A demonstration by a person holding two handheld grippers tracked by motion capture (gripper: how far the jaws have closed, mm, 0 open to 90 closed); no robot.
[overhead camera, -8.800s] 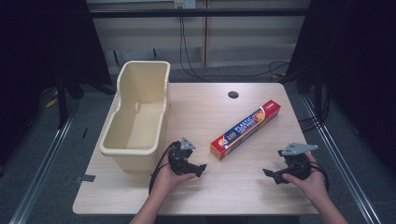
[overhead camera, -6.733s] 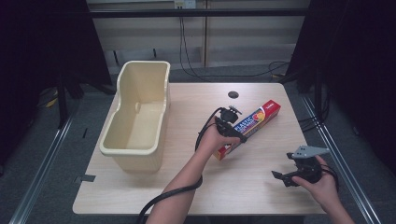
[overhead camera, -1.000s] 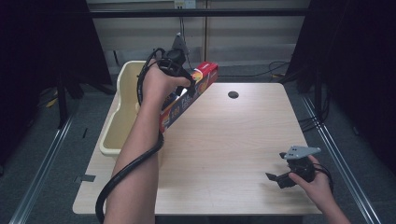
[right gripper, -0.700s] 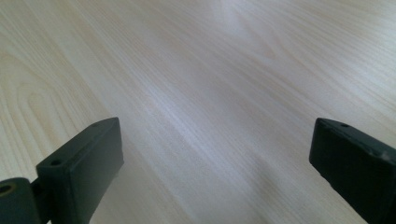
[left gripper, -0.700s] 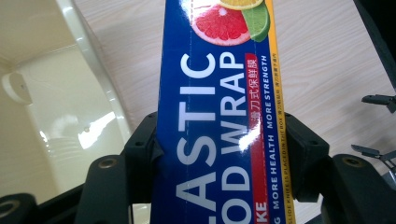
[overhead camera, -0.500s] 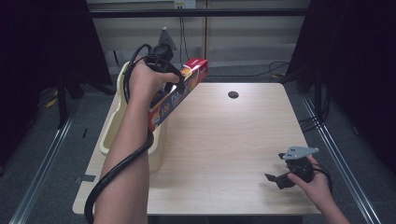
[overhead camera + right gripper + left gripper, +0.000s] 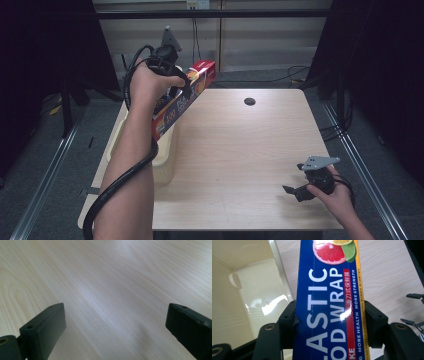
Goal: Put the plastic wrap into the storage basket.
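On the left of the high view I see the cream bin (image 7: 165,165) at the desk's (image 7: 240,160) left edge, mostly hidden behind my left forearm. Above its far end, my left claw (image 7: 172,82) is clamped across the plastic wrap box (image 7: 182,102), lifted clear of the desk. The box tilts, its red end high and pointing away from me, its lower end dipping over the bin's right rim. In the left gripper view, both black jaws press the box's (image 7: 329,302) long sides, with the bin's pale interior (image 7: 244,290) to one side below and bare wood to the other. Near the far edge sits a small dark hole (image 7: 249,101). At the near right, my right claw (image 7: 300,190) hovers low over the desk, jaws spread wide around nothing.
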